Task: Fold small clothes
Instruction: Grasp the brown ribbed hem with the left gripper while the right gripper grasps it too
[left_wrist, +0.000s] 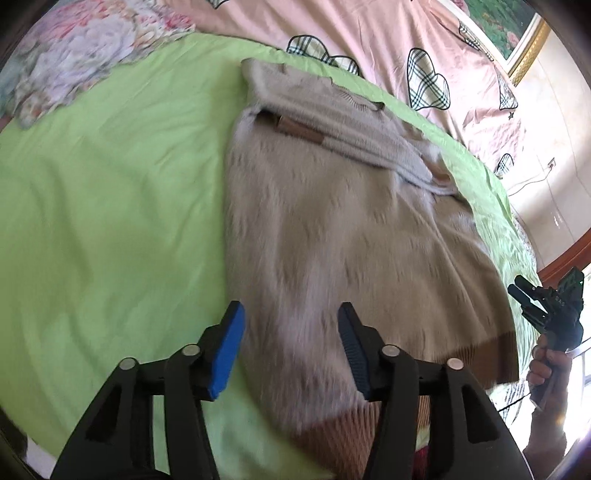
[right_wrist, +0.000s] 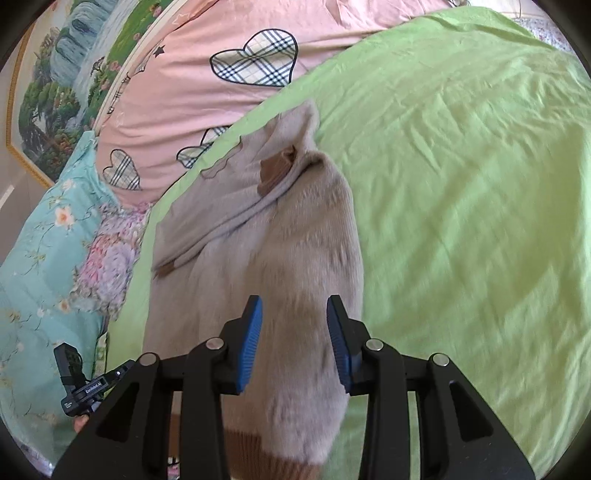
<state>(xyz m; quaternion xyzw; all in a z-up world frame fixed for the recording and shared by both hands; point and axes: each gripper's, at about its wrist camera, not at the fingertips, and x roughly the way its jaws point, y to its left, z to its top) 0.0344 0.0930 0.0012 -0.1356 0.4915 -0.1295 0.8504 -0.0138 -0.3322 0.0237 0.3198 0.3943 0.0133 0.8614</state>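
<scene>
Beige sweater flat on bed, long axis running away from near edge; brown hem nearest. Left gripper and right gripper both over hem end, jaws apart, holding nothing.

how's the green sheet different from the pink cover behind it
The green sheet is plain, while the pink cover carries plaid heart patches. The green sheet lies spread flat with the beige sweater on it; the pink cover is bunched up behind and has no clothing on it. Both are wrinkled bedding fabrics.
</scene>
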